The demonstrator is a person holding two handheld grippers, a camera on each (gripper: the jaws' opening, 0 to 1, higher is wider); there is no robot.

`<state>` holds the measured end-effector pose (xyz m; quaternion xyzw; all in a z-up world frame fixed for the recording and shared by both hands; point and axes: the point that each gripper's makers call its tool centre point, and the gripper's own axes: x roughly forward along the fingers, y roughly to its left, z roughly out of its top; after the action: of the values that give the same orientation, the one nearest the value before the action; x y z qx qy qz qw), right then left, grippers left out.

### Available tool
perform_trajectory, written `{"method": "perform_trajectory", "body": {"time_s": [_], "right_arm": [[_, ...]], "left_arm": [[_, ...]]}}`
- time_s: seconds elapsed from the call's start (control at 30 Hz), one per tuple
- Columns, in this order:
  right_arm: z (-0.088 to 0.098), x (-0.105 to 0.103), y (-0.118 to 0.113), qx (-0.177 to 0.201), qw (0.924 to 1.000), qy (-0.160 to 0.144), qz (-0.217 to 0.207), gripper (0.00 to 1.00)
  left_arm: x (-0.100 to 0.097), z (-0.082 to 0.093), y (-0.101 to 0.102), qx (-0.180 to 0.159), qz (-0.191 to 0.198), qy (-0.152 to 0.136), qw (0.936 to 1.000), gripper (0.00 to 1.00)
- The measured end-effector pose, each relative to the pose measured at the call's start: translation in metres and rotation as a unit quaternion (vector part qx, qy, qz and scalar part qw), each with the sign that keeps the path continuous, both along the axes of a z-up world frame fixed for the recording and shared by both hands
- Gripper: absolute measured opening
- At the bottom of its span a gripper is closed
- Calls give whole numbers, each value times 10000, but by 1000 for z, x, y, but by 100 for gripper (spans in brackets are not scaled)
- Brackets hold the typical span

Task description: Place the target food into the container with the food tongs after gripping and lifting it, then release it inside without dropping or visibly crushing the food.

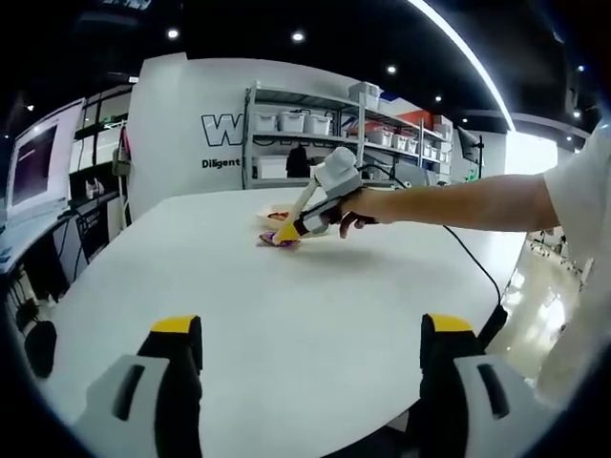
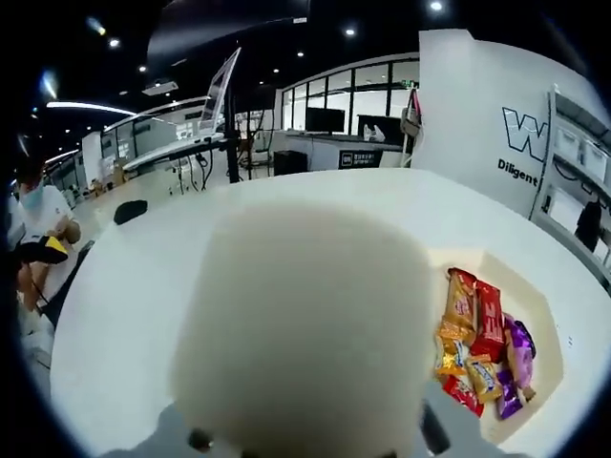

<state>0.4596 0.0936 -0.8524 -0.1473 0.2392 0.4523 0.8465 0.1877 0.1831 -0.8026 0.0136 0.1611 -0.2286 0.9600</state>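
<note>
My left gripper (image 1: 310, 329) stands open low over the near side of the white table (image 1: 239, 305), its black yellow-tipped jaws far apart and empty. Across the table a hand holds my right gripper (image 1: 286, 232), its yellow tip down against a purple wrapped snack (image 1: 275, 240) beside a shallow white tray (image 1: 272, 218). In the right gripper view a big blurred off-white shape (image 2: 305, 324) sits right in front of the lens and hides the jaws. Beside it lies the white tray (image 2: 544, 305) with several wrapped snacks (image 2: 477, 334), orange, red and purple.
A black cable (image 1: 473, 262) runs over the table's right side to the edge. Shelving with white bins (image 1: 315, 124) stands behind the table, and a monitor (image 1: 38, 157) at the left. A seated person (image 2: 38, 229) is off the table's far side.
</note>
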Motion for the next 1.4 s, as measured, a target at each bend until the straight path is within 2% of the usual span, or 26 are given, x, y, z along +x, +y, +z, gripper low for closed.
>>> {"method": "perform_trajectory", "body": {"time_s": [0.23,0.4,0.67,0.77,1.1,1.4], "right_arm": [[17,-8,-1,121,9999,-38,50,12],[33,-12,-5,162,9997,-178,84,12],[59,-14,-24,201,9991,-361,-54,12],[65,-7,-37,215,9988,-412,-144,12],[75,1,-53,266,9980,-431,-365,12],[70,8,-63,272,9975,-406,-504,12]], "left_arm": [[0,2,-2,-27,-15,-32,10000,93],[0,2,-5,-43,-36,-40,10000,94],[-1,7,-12,-58,-115,-83,9999,94],[-1,9,-14,-77,-132,-100,9998,94],[1,10,-19,-48,-186,-103,9998,94],[5,8,-21,-52,-195,-75,9998,93]]}}
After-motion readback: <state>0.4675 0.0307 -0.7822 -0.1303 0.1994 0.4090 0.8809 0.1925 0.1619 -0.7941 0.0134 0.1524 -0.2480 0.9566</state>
